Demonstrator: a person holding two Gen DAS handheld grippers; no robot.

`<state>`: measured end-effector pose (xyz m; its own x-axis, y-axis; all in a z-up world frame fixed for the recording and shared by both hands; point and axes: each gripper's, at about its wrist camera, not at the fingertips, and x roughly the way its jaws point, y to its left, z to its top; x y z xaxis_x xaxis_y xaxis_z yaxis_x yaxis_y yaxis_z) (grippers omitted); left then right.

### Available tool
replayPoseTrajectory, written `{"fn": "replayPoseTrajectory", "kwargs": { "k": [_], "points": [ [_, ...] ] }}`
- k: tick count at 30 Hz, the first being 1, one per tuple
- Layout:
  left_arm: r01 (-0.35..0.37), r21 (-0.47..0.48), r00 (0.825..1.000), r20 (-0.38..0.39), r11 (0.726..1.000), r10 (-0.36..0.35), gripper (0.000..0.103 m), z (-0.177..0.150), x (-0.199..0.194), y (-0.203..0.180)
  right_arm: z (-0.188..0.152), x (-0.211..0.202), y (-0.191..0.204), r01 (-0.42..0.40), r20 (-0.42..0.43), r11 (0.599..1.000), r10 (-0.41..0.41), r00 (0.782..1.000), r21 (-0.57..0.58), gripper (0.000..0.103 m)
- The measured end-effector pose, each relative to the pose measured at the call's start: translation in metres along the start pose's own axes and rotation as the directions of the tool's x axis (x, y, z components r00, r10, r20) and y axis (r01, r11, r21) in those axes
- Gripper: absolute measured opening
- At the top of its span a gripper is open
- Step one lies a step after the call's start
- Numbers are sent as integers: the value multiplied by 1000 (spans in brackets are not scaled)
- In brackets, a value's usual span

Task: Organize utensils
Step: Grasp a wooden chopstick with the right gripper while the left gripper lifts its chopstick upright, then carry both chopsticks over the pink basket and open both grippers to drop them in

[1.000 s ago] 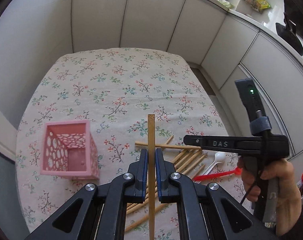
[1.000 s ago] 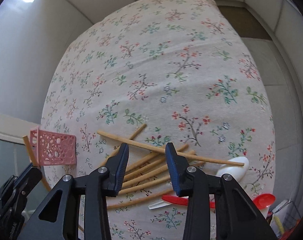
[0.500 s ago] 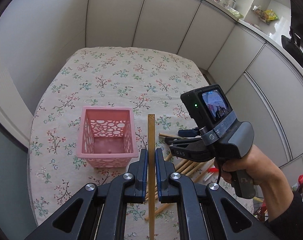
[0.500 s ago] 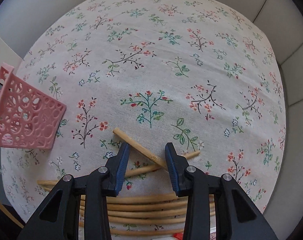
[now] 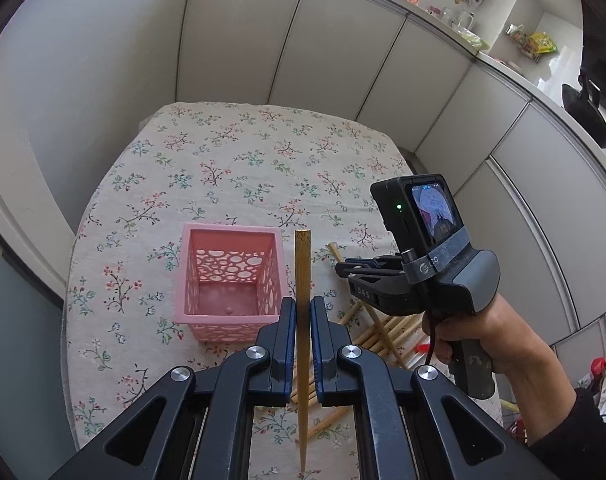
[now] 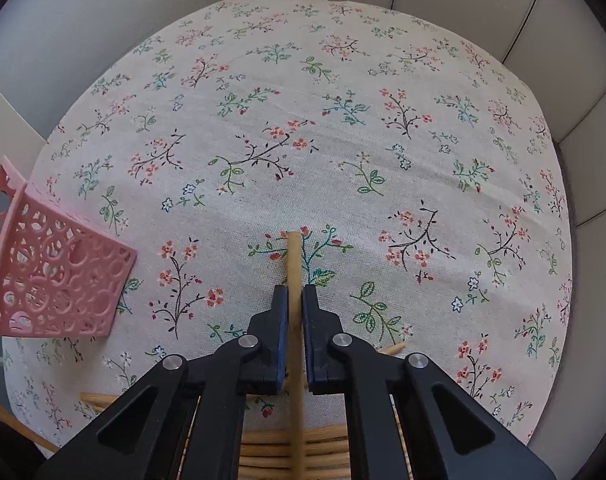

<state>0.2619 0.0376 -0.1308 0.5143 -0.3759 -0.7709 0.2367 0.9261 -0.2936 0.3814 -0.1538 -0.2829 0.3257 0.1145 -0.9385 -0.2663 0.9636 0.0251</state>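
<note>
Now the right claw [image 6: 291, 300] has just clenched on a chopstick [image 6: 293, 258] — left claw [image 5: 302, 312] still grips another chopstick [image 5: 303, 264].

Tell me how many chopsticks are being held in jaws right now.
2. One chopstick is clamped in the left gripper, beside the pink basket. The other chopstick is clamped in the right gripper, low over the tablecloth. More lie loose, partly hidden.

Left gripper [image 5: 302, 322] clamps a chopstick [image 5: 303, 264] upright — beside the pink basket [image 5: 231, 276].
</note>
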Motion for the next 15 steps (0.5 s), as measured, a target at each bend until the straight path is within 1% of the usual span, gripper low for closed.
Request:
{"fn": "replayPoseTrajectory", "kwargs": {
  "k": [5, 9, 12, 15],
  "points": [
    [0, 2, 999, 46, 1000, 0, 7, 2, -13, 1, -4, -41, 0, -44, 91, 998, 39, 995, 53, 7],
    [8, 2, 995, 97, 1000, -9, 7, 5, -28, 1, -9, -85, 5, -92, 196, 991, 72, 978, 93, 7],
    [37, 6, 987, 156, 999, -37, 7, 7, -44, -1, -18, -124, 12, -130, 298, 986, 94, 950, 103, 7],
    [49, 5, 974, 220, 999, -49, 7, 10, -62, -1, -29, -162, 19, -158, 396, 982, 106, 912, 101, 7]
  ]
}}
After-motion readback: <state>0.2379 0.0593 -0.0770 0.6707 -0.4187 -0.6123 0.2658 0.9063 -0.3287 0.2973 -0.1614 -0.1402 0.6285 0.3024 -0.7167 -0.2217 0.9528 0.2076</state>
